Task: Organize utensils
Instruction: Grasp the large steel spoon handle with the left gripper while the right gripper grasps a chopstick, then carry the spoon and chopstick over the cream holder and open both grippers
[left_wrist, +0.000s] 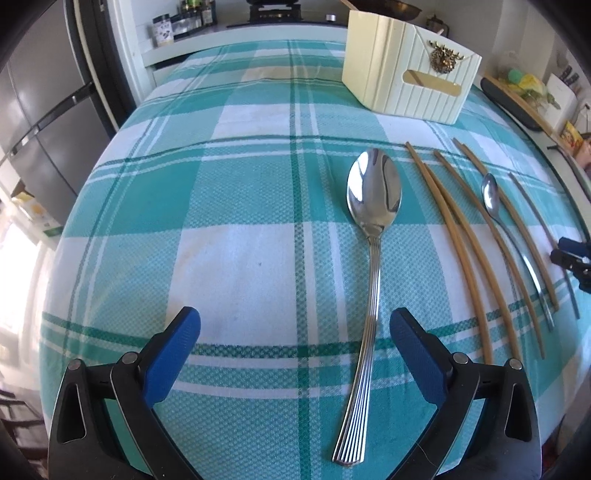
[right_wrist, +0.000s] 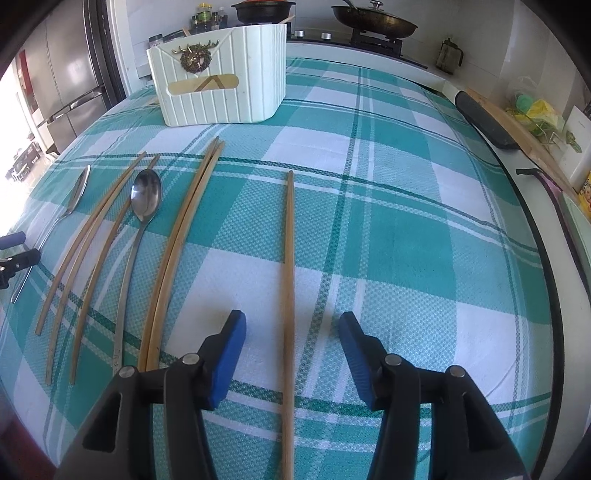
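On the plaid cloth, open, empty tongs straddle a ribbed steel spoon and a chopstick.

A table covered by a teal-and-white plaid cloth is carrying everything. A cream holder is standing at its far side. A large spoon, a small spoon among bamboo chopsticks, and a lone chopstick are lying flat nearer.

left gripper: black linkage arms, silver pivot pins, blue textured pads | right gripper: same black arms, silver pins, blue pads
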